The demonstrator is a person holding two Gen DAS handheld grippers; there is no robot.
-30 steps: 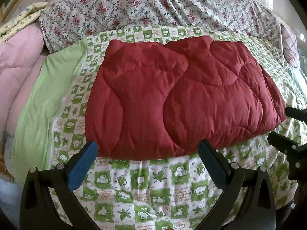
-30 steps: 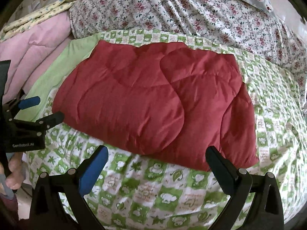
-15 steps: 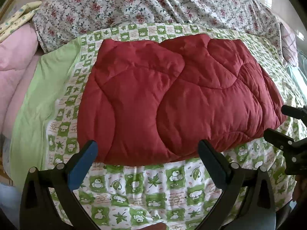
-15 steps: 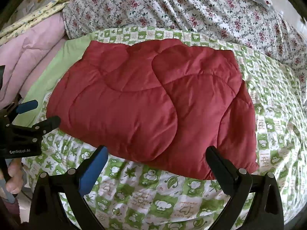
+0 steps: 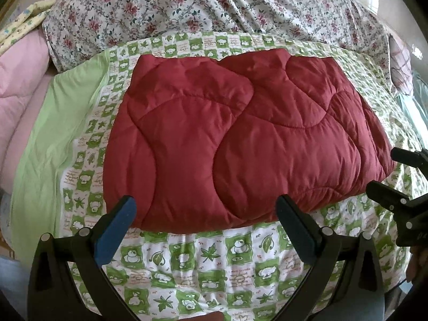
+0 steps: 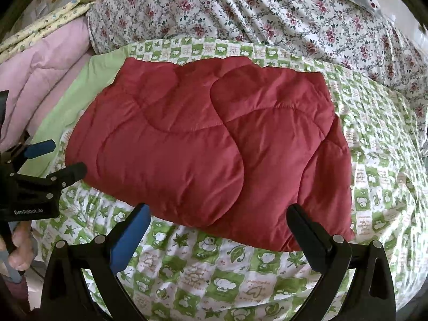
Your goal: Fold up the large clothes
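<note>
Bed: covered by a green-and-white checked sheet printed with animals and leaves; a floral quilt is heaped at the far side, pink bedding at far left.

Red quilted garment, padded, lies folded into a thick rectangle in the middle of the checked sheet. Long axis runs left-right across both views. Lower layers stick out past the top panel at its right end.

Left gripper: jaws spread wide, empty, poised just short of the garment's near edge, toward its left half. Right gripper: likewise spread wide and empty, near edge directly ahead, toward the right end. Garment lies straight ahead of both; neither touches it.

Judgement: fold looks nearly complete. Any further fold would carry one short end over the other, and the right gripper is nearer the untidy end.

Writing: "GenRobot.AI" on the left gripper body in the right wrist view. Small print in the sheet squares is unreadable.
</note>
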